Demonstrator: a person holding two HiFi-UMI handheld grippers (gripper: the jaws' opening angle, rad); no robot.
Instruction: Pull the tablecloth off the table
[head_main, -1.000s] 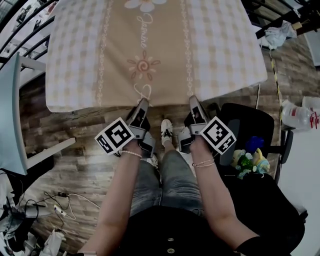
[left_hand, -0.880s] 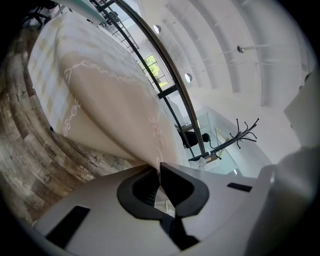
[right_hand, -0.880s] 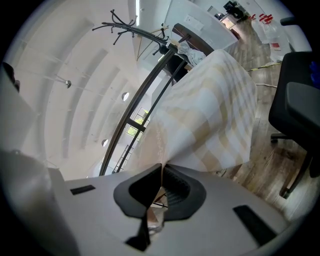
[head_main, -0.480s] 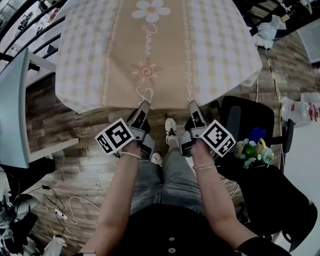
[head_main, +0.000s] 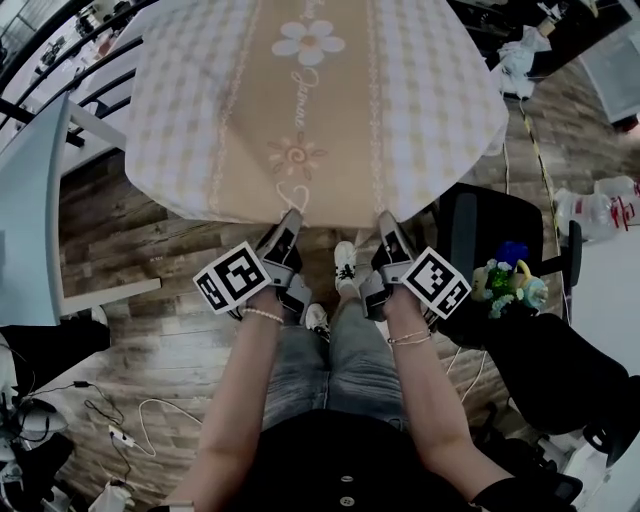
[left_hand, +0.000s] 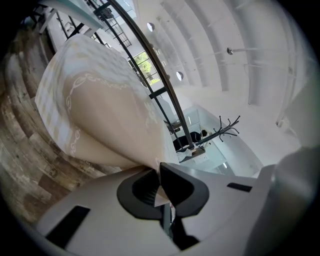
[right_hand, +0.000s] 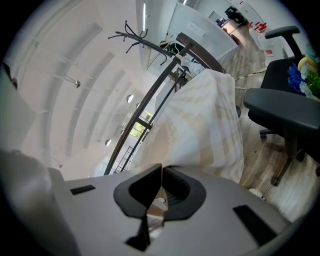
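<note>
A beige and white checked tablecloth (head_main: 310, 110) with flower prints hangs stretched out in front of me in the head view. Its near hem is pinched at two spots. My left gripper (head_main: 292, 219) is shut on the hem left of centre, and the cloth edge sits between its dark pads (left_hand: 159, 186). My right gripper (head_main: 385, 219) is shut on the hem right of centre, with cloth (right_hand: 195, 130) rising out of its closed pads (right_hand: 161, 189). The table under the cloth is hidden.
A black office chair (head_main: 500, 250) stands close on the right with a bunch of toy flowers (head_main: 508, 285) on it. A pale table edge (head_main: 30, 220) runs along the left. Cables (head_main: 120, 420) lie on the wooden floor at lower left. My legs and shoes (head_main: 343, 265) are below the hem.
The cloth has slid toward me and lifted, its far flower print now lower in view and its near corners drooping. Both grippers keep their hold and have stayed at about the same place.
</note>
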